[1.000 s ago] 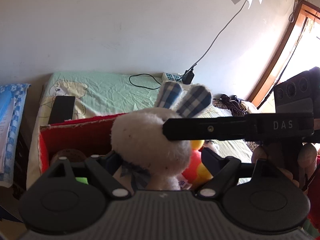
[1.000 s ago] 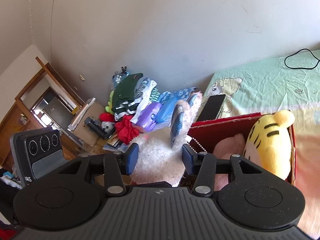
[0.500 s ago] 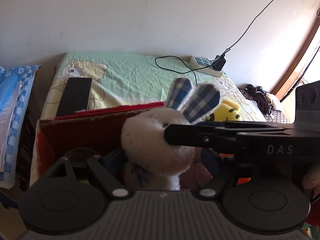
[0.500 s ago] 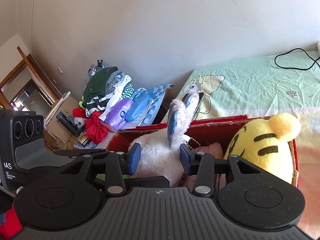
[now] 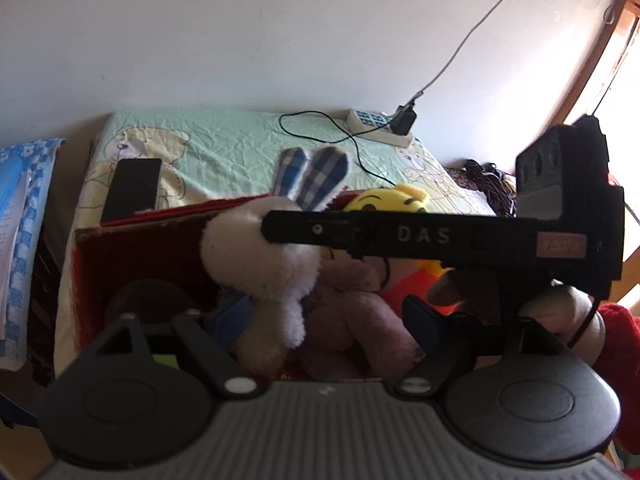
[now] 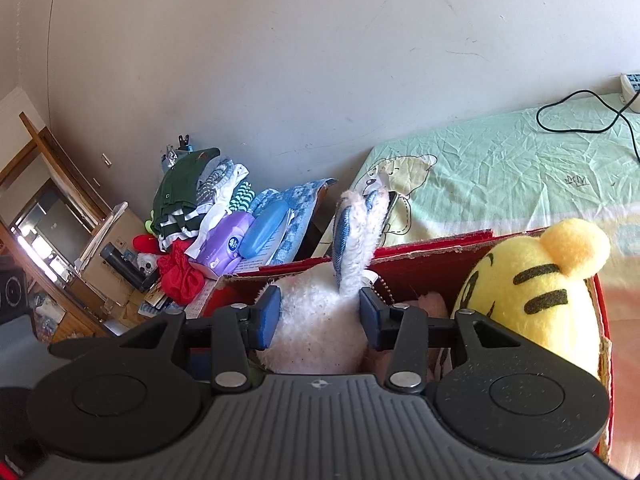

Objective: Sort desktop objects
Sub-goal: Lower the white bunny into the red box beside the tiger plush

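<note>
Lowering of the white plush rabbit [image 6: 316,320] into the red cardboard box [image 6: 432,264] appears to be the step in hand. The right hand-held gripper [image 6: 318,316] is clamped on the rabbit's head, one blue pad [image 6: 269,316] pressed into the fur on each side, with the checked ears standing up between the fingers. The left hand-held gripper [image 5: 320,320] stands apart and holds nothing; the rabbit's body and a pink plush toy [image 5: 352,320] lie in the gap between its fingers.

The box rests on the bed [image 6: 500,168], near the edge that faces the pile of clothes [image 6: 192,192]. A black phone [image 5: 134,188] lies on the sheet just beyond the box's far wall. Inside the box, a yellow striped plush [image 6: 536,284] fills the right end, and the pink toy sits below the rabbit.

Risks from this position:

- The grip bears on soft fur only. A light hold may let the head slip free and the toy drop askew.
- The box is already crowded. The rabbit may perch on the other toys and roll over the rim once released.
- The two hand-held grippers are close together, one crossing in front of the other. A sideways move could knock them together or push the cardboard wall outward.
</note>
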`<action>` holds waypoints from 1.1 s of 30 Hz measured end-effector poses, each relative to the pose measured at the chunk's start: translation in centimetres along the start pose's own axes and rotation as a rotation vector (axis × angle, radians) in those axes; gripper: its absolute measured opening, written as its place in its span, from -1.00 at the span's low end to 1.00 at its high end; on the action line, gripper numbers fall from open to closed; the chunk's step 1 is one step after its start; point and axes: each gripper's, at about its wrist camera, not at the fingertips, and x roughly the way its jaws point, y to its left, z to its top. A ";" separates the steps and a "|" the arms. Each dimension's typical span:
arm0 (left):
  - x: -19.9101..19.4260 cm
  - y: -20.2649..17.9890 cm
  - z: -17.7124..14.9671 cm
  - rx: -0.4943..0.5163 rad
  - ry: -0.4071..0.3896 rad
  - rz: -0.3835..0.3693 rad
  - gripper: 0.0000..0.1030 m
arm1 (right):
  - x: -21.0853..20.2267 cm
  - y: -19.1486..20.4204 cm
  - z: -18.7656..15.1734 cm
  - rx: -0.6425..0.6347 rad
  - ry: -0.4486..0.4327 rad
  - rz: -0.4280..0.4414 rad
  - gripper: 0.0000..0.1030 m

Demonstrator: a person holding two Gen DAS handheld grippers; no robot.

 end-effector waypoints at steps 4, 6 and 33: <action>1.1 -0.5 -0.4 0.014 0.065 -0.051 0.63 | -0.6 0.0 0.0 0.026 0.013 -0.001 -0.07; 1.4 -0.7 -0.6 0.017 0.083 -0.077 0.63 | -1.1 -0.2 0.0 0.044 0.013 0.007 -0.07; 5.4 0.3 0.8 0.025 0.169 0.055 0.86 | -0.6 -1.1 -0.6 0.141 0.041 -0.022 -0.42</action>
